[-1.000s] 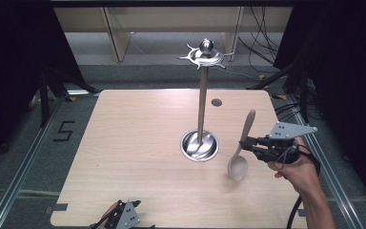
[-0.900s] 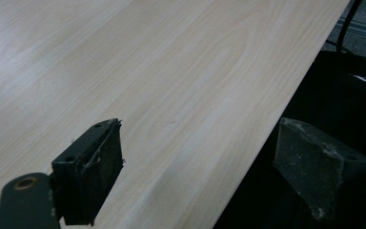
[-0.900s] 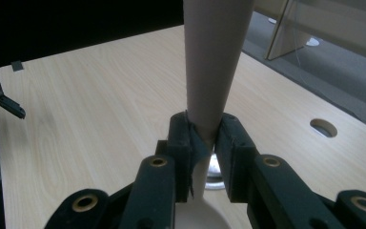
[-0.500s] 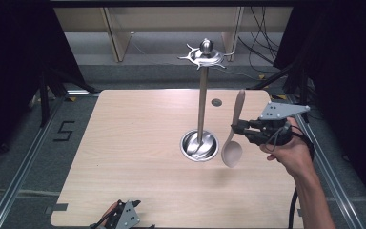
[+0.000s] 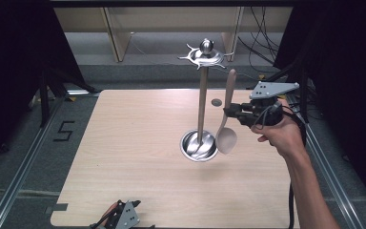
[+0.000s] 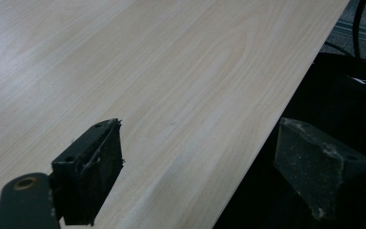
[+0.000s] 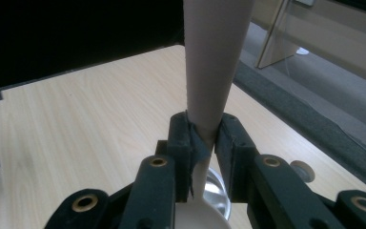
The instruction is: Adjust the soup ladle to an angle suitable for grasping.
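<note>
Above table (image 5: 138, 143) — right gripper (image 5: 229, 112) level, spoon (image 5: 225, 129) upright

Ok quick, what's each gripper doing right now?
Left gripper: open, holding nothing, at the table edge.
Right gripper: shut on the wooden spoon handle.

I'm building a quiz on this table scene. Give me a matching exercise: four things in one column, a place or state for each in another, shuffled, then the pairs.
Things:
1. spoon
2. utensil stand
3. left gripper
4. right gripper

States:
A. jaws apart, at the table's near edge
B. shut on a handle
C. upright on a round metal base
D. held off the table, bowl down

Pairs: 1-D, 2-C, 3-A, 4-B
</note>
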